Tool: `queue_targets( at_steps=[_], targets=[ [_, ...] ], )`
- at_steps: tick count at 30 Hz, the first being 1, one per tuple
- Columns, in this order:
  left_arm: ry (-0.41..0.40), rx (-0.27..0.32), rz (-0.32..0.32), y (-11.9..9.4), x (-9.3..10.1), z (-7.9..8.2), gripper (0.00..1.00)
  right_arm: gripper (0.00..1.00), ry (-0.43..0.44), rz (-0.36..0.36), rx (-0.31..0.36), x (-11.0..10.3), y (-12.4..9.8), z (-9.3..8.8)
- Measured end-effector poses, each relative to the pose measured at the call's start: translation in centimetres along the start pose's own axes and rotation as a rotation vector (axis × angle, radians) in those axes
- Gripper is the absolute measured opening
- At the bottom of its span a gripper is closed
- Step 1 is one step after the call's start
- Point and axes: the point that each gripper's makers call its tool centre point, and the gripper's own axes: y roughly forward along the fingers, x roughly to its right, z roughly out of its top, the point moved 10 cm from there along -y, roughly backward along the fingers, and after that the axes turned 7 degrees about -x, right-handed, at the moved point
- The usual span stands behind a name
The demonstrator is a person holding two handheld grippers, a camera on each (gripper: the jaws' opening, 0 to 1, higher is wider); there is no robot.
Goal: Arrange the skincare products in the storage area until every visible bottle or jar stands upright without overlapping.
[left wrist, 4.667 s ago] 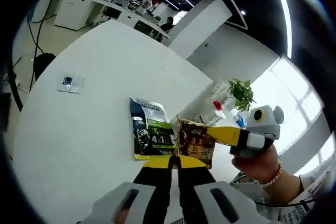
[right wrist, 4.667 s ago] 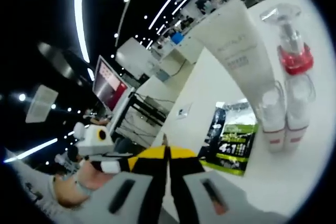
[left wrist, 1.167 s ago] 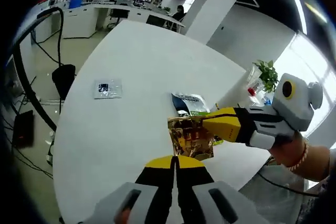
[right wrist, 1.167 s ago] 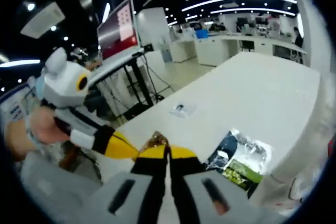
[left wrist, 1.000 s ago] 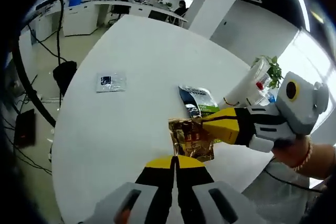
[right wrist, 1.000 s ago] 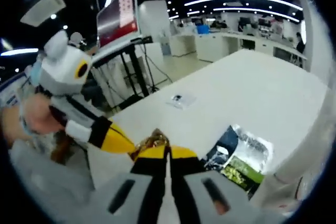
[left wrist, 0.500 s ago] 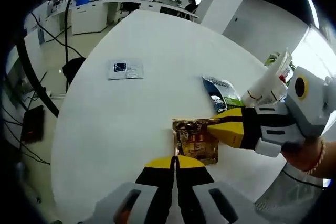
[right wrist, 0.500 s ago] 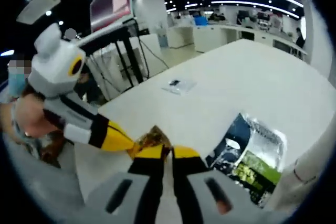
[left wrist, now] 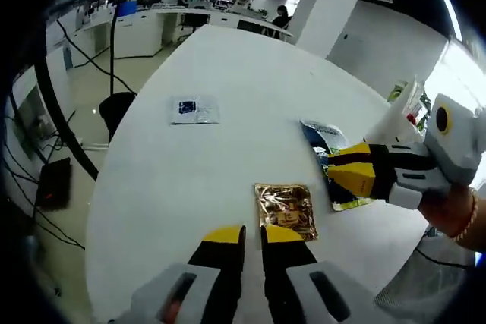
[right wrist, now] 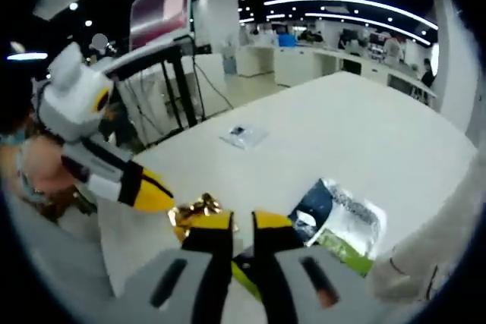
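Lying flat on the white table (left wrist: pixel 190 180), the gold packet (left wrist: pixel 285 211) sits just ahead of the left gripper (left wrist: pixel 252 234), whose jaws stand slightly parted and hold nothing. The right gripper (left wrist: pixel 357 172) hovers just beyond the packet, over a dark green pouch (left wrist: pixel 332 158); in the right gripper view its jaws (right wrist: pixel 231 225) are parted and empty too. A small clear sachet (left wrist: pixel 194 110) lies well beyond the packet. A white tube (left wrist: pixel 398 111) stands behind the pouch.
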Motion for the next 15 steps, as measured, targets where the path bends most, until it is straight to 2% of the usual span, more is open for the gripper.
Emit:
queue_targets(
  at_steps=[2, 4, 5, 7, 9, 11, 13, 15],
  targets=[
    [0.077, 0.031, -0.014, -0.1, -0.1, -0.1, 0.12, 0.08, 0.028, 0.024, 0.020, 0.0, -1.8, 0.3],
    [0.178, 0.073, -0.016, -0.3, 0.2, -0.4, 0.15, 0.08, 0.083, 0.095, 0.108, -0.3, -5.2, 0.6],
    [0.247, 0.091, -0.005, -0.3, 0.4, -0.5, 0.18, 0.08, 0.097, 0.115, 0.131, -0.4, -6.4, 0.5],
    [0.370, 0.090, 0.010, -0.1, 0.8, -0.9, 0.22, 0.08, 0.134, 0.138, 0.159, -0.5, -9.0, 0.0],
    [0.460, 0.075, 0.005, 0.2, 1.3, -1.2, 0.21, 0.07, 0.172, 0.136, 0.184, -0.6, -10.8, -0.8],
    [0.496, 0.072, -0.019, 0.5, 1.9, -1.2, 0.21, 0.07, 0.229, 0.128, 0.204, -0.7, -12.1, -2.1],
    [0.515, 0.057, -0.030, 0.9, 2.4, -1.1, 0.20, 0.05, 0.216, 0.087, 0.187, -0.6, -12.6, -3.4],
    [0.540, 0.020, -0.008, 1.4, 2.4, -0.8, 0.20, 0.03, 0.174, 0.024, 0.134, -0.1, -12.5, -4.7]
  ],
)
